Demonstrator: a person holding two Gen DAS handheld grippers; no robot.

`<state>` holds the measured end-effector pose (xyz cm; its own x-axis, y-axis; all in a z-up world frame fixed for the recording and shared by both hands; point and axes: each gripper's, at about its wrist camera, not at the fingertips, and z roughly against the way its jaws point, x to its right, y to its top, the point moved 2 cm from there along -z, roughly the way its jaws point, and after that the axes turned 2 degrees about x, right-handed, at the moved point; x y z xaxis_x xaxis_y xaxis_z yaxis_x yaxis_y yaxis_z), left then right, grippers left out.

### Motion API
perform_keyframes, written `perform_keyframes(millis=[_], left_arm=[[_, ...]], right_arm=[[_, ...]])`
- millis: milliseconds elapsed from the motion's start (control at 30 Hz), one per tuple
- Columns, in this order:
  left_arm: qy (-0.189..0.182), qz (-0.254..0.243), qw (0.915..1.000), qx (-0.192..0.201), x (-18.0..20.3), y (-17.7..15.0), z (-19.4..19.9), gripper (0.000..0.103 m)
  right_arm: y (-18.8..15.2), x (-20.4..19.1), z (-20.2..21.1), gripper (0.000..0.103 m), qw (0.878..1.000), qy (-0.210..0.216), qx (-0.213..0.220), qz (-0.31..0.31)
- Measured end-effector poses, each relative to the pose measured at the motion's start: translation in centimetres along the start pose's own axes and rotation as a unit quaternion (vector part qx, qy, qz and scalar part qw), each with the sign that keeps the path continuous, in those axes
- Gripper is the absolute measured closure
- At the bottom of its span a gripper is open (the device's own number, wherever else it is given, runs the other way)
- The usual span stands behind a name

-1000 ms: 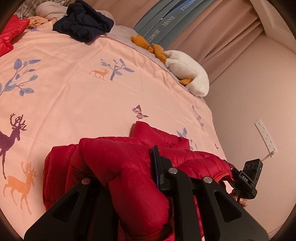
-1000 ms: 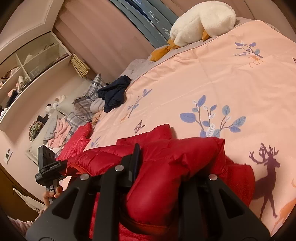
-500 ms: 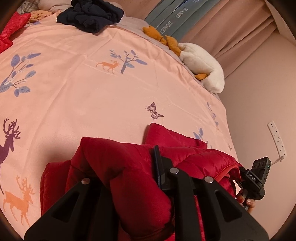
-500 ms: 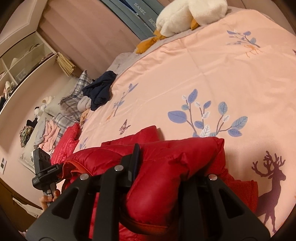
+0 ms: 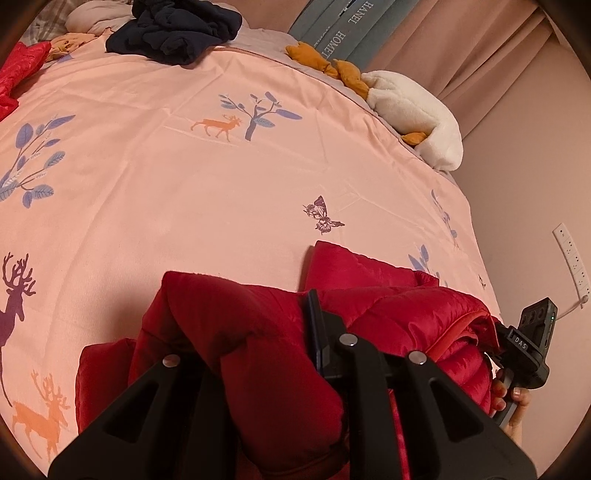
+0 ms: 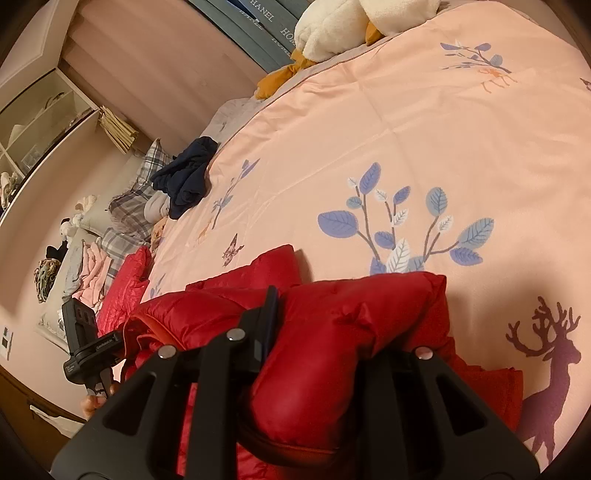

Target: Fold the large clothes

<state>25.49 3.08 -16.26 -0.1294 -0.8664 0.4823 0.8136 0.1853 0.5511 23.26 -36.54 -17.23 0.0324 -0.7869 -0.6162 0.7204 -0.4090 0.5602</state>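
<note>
Bed cover [image 5: 229,192] lay open toward 12 o'clock; navy clothes heap [image 5: 173,29] at 11, plush toy [image 5: 417,110] at 1 blocked edges.

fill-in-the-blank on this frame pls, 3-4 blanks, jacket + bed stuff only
1. Both grippers are clamped on a puffy jacket whose colour is ____.
2. The pink bedspread is printed with leaves, butterflies and ____.
3. The crumpled garment at the far end of the bed is dark ____.
4. The white plush toy has feet coloured ____.

Missing words: red; deer; blue; orange
</note>
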Motion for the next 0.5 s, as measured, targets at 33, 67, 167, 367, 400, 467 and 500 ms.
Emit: perform_keyframes(millis=[33, 67, 167, 367, 400, 467, 500], left_arm=[[0.001, -0.001, 1.0, 0.0, 0.06, 0.02, -0.07, 0.086], [0.003, -0.004, 1.0, 0.0, 0.11, -0.01, -0.11, 0.086], [0.009, -0.009, 0.9999, 0.0, 0.31, -0.08, -0.28, 0.086], [0.018, -0.017, 0.9997, -0.002, 0.57, -0.16, -0.47, 0.086], [0.019, -0.018, 0.9996, -0.002, 0.59, -0.17, -0.5, 0.086], [0.022, -0.02, 0.9996, -0.002, 0.65, -0.21, -0.52, 0.086], [0.023, -0.021, 0.9995, -0.003, 0.67, -0.23, -0.55, 0.086]], right_arm=[[-0.06, -0.05, 0.02, 0.085, 1.0, 0.0, 0.0, 0.0], [-0.04, -0.06, 0.02, 0.085, 1.0, 0.0, 0.0, 0.0], [-0.13, 0.03, -0.04, 0.085, 1.0, -0.001, 0.0, -0.002], [-0.16, -0.14, -0.17, 0.085, 1.0, -0.006, -0.002, 0.0], [-0.17, -0.15, -0.21, 0.085, 1.0, -0.006, -0.002, 0.0], [-0.15, -0.24, -0.27, 0.084, 1.0, -0.007, -0.002, 0.0], [-0.15, -0.26, -0.29, 0.084, 1.0, -0.008, -0.003, 0.001]])
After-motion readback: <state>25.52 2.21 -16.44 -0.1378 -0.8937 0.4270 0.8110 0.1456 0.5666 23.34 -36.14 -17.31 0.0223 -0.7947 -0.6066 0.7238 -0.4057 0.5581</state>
